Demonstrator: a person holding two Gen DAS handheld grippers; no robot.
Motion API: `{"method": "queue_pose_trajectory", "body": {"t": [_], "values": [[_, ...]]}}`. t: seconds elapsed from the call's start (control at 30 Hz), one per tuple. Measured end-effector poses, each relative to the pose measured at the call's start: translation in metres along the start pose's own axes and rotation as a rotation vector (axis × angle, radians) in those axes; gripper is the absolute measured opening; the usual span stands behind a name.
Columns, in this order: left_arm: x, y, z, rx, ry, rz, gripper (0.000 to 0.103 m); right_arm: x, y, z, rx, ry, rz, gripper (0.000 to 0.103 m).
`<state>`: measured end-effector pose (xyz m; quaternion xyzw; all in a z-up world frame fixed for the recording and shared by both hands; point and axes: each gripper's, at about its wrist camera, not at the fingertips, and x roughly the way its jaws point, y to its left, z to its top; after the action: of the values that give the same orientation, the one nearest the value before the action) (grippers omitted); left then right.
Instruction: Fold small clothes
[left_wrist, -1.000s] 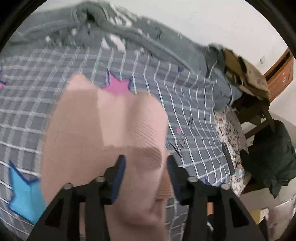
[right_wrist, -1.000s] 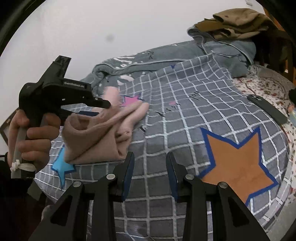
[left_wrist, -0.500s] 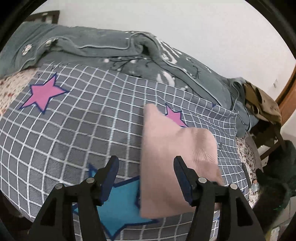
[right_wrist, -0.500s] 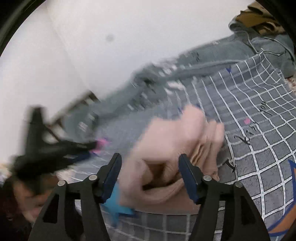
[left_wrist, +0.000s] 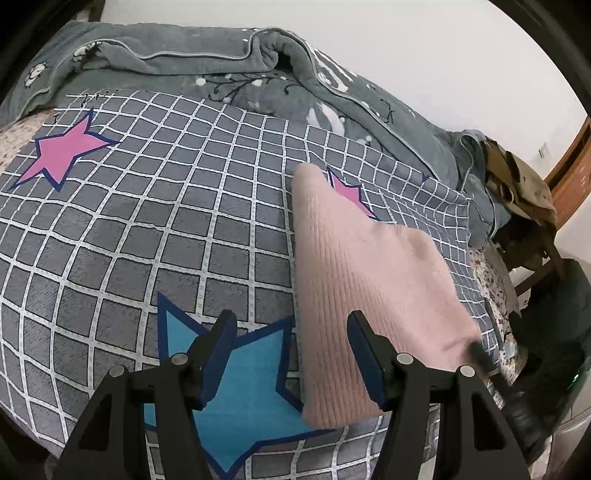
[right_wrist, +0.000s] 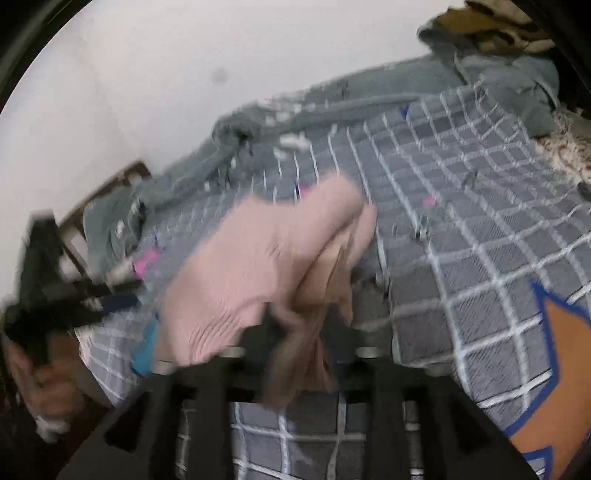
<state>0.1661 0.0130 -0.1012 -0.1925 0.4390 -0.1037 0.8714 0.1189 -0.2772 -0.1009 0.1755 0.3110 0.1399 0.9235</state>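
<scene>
Both grippers differ: my left gripper (left_wrist: 291, 354) is released above the bedsheet (left_wrist: 147, 236), my right gripper (right_wrist: 306, 328) grasps the pink garment (right_wrist: 266, 258).

The garment (left_wrist: 369, 295) lies on the quilt (left_wrist: 147, 229), right of centre; a blanket (left_wrist: 221, 66) bunches across the top.

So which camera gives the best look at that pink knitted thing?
The left wrist view: the pink garment is sharp, its ribbing clear, lying on the checked bedcover. The right wrist view shows it blurred, bunched at the right tongs.
</scene>
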Motion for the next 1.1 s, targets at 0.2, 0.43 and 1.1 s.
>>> {"method": "queue_pose_trajectory", "body": {"t": [0.2, 0.43, 1.1], "values": [[0.003, 0.01, 0.002, -0.027, 0.0, -0.003, 0.06, 0.04, -0.005, 0.023, 0.009, 0.059, -0.027, 0.061], [0.01, 0.016, 0.005, -0.041, -0.014, 0.004, 0.06, 0.05, -0.004, 0.042, -0.091, -0.021, 0.086, 0.024], [0.015, -0.02, 0.012, 0.016, -0.068, -0.012, 0.06, 0.068, -0.015, 0.035, -0.141, 0.126, -0.028, 0.014]]}}
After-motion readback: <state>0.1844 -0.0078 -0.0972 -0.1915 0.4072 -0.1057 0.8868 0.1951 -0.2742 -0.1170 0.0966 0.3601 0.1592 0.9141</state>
